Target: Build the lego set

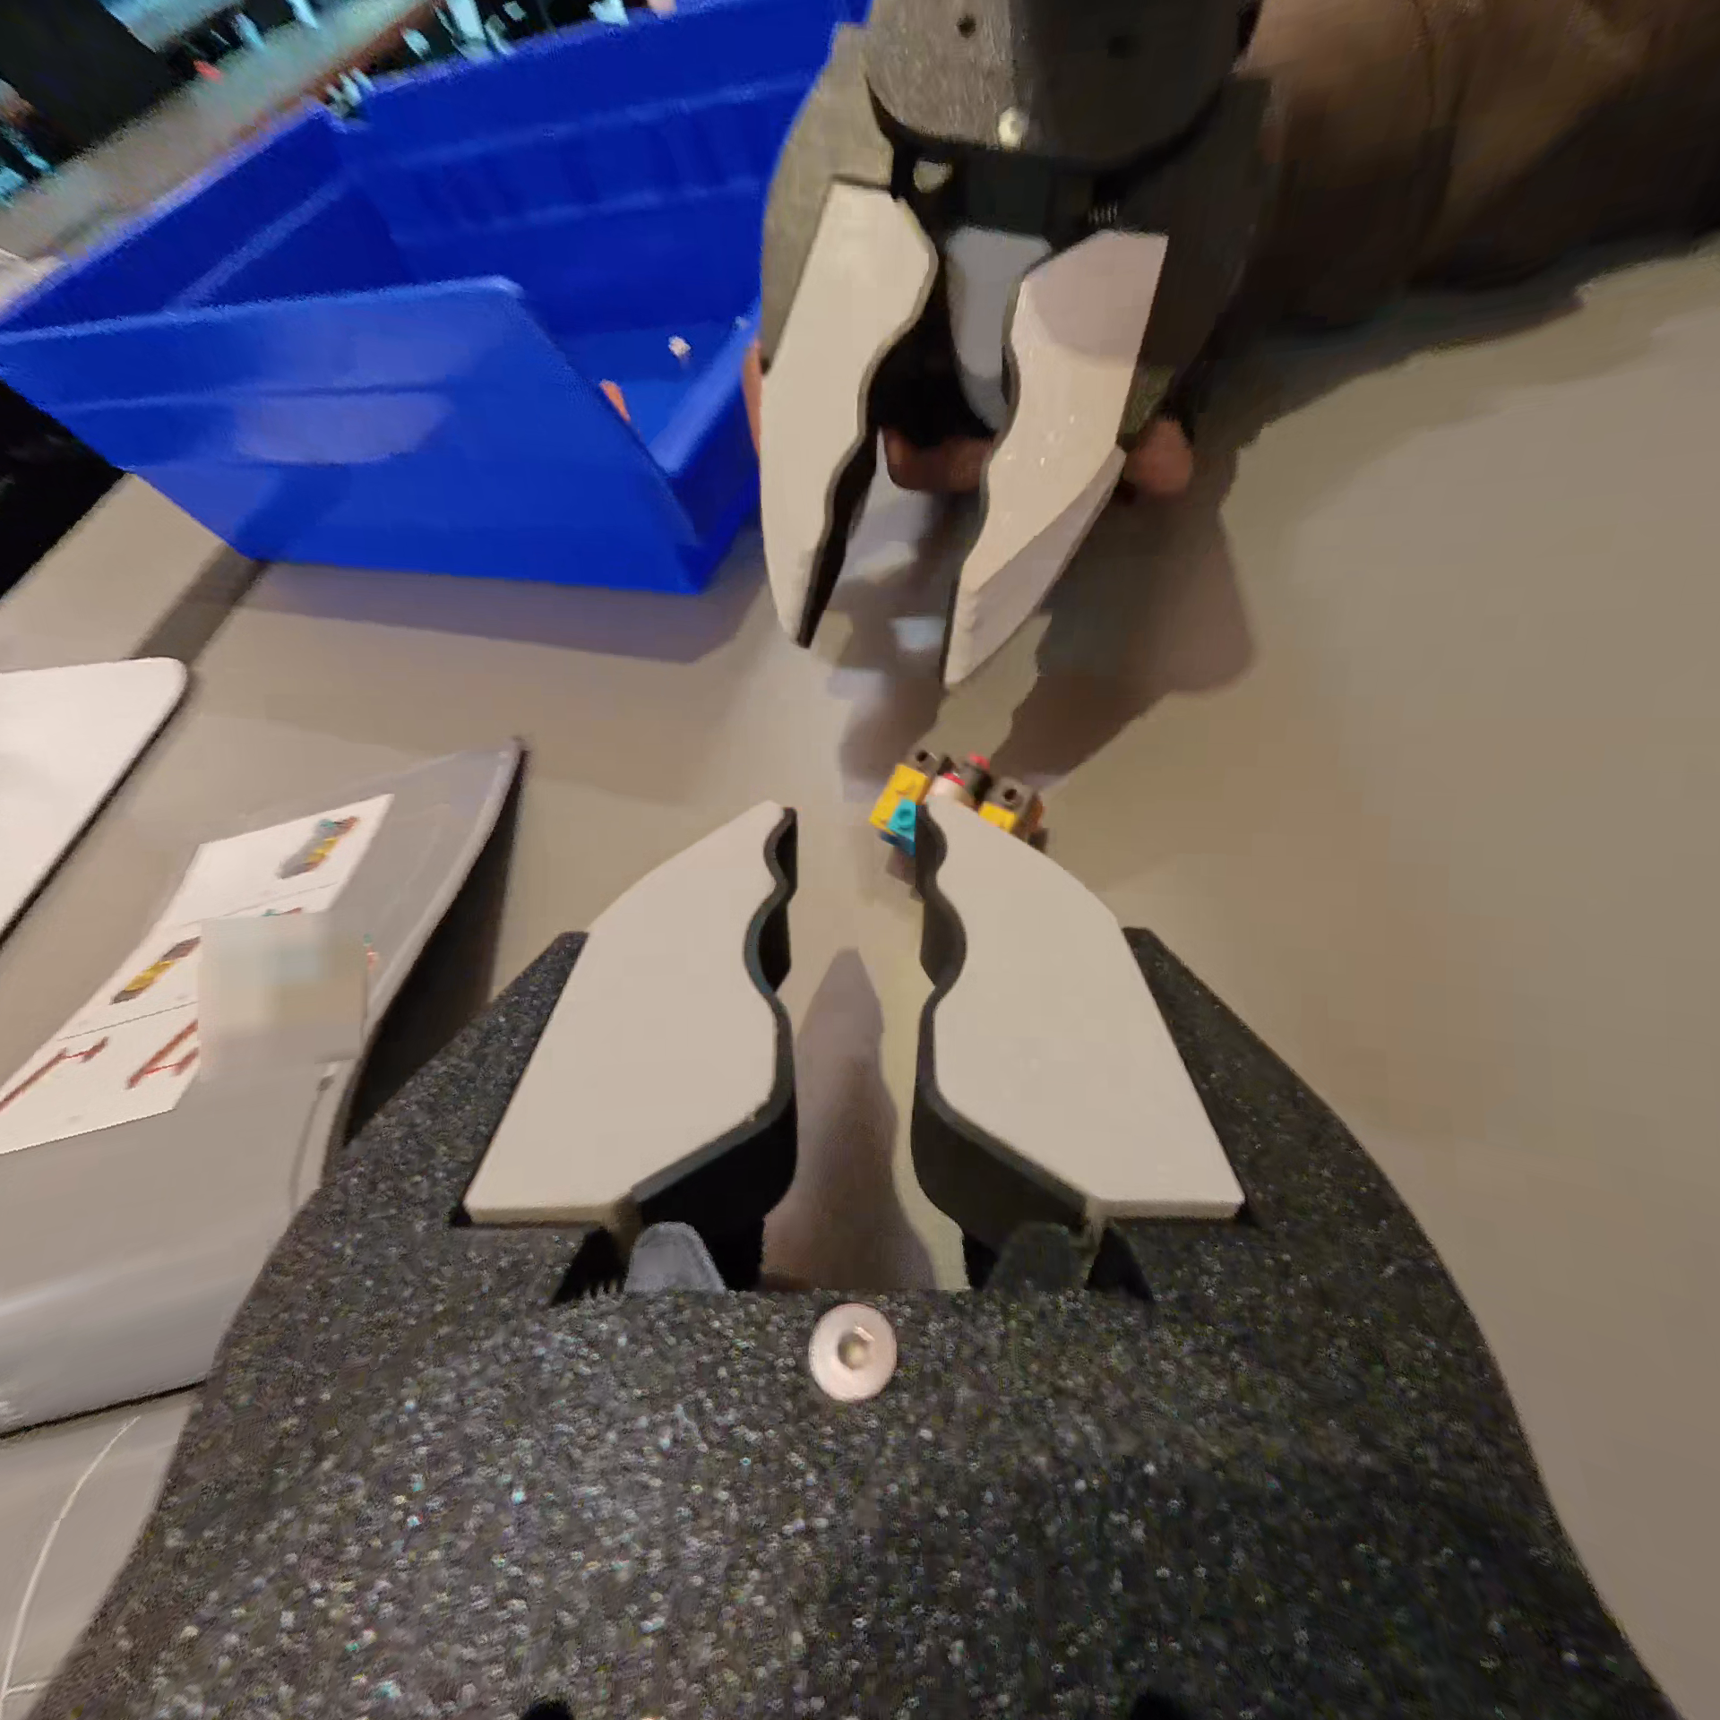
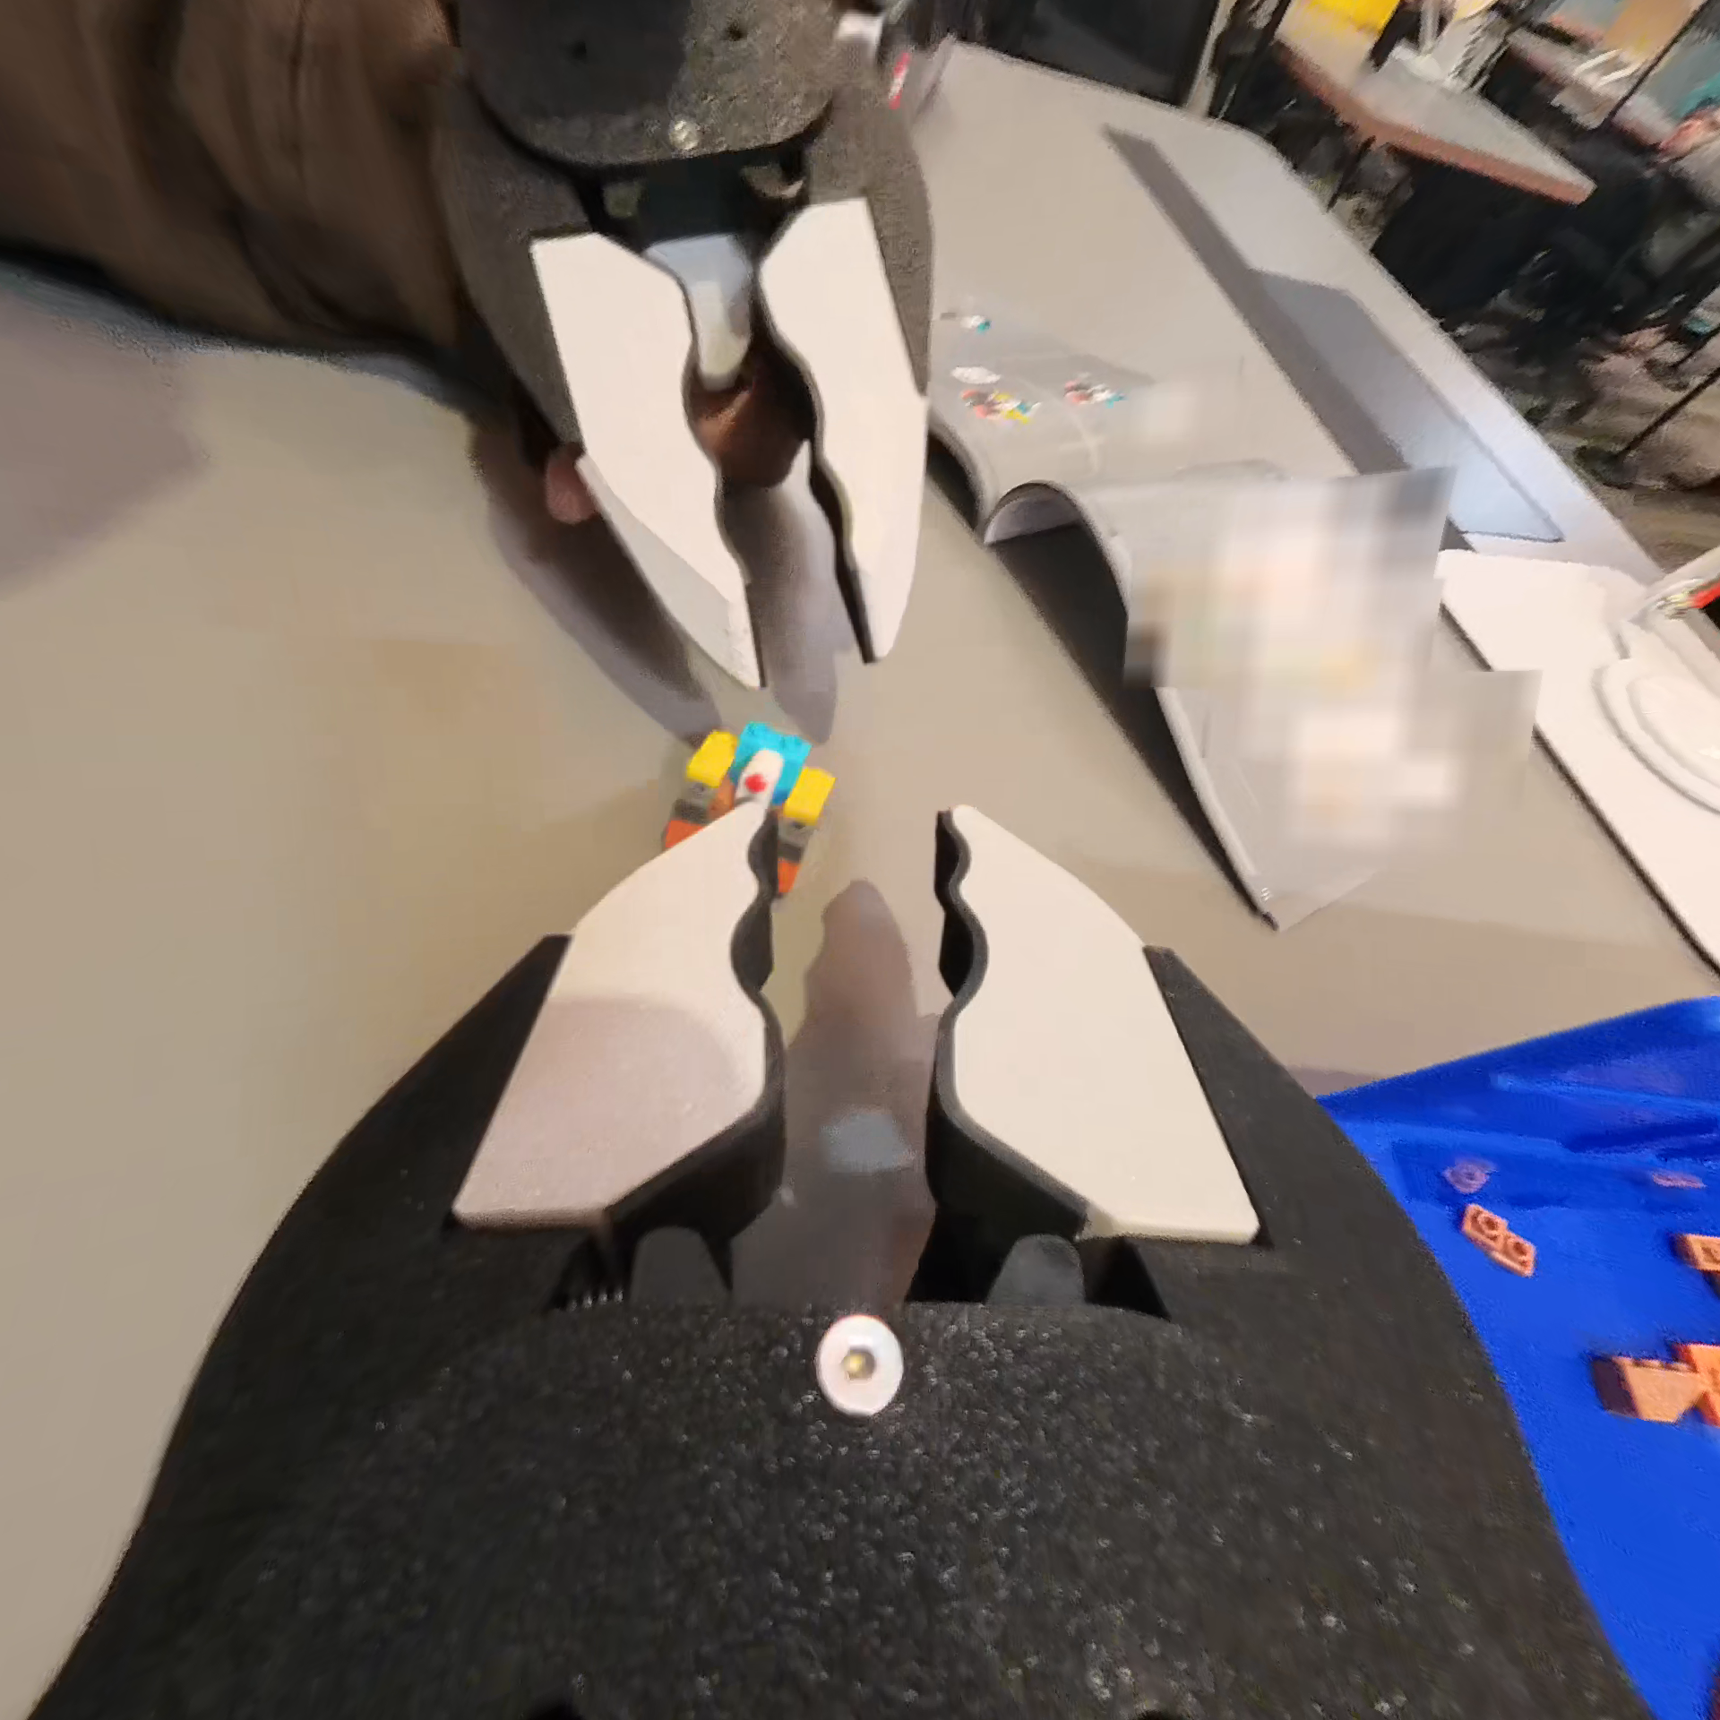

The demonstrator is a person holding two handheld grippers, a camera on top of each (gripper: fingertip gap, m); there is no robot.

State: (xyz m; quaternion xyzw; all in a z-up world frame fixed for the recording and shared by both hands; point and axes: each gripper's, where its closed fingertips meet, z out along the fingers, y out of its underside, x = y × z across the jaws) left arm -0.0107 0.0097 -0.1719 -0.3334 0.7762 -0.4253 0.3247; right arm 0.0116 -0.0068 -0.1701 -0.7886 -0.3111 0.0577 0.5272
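Resting on the grey table (image 1: 1396, 931), the small lego model (image 1: 959, 800) sits between both grippers. Left gripper (image 1: 856, 819) and right gripper (image 2: 852, 819) are parted, holding nothing.

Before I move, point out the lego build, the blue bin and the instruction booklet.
lego build (image 2: 756, 780): right wrist view, on its white middle piece.
blue bin (image 1: 372, 437): left wrist view, on its near outer wall.
instruction booklet (image 1: 279, 866): left wrist view, on the open printed page.

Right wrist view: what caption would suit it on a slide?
Two open grippers, right and left, face each other over a small lego model on a grey table, blue bin alongside.
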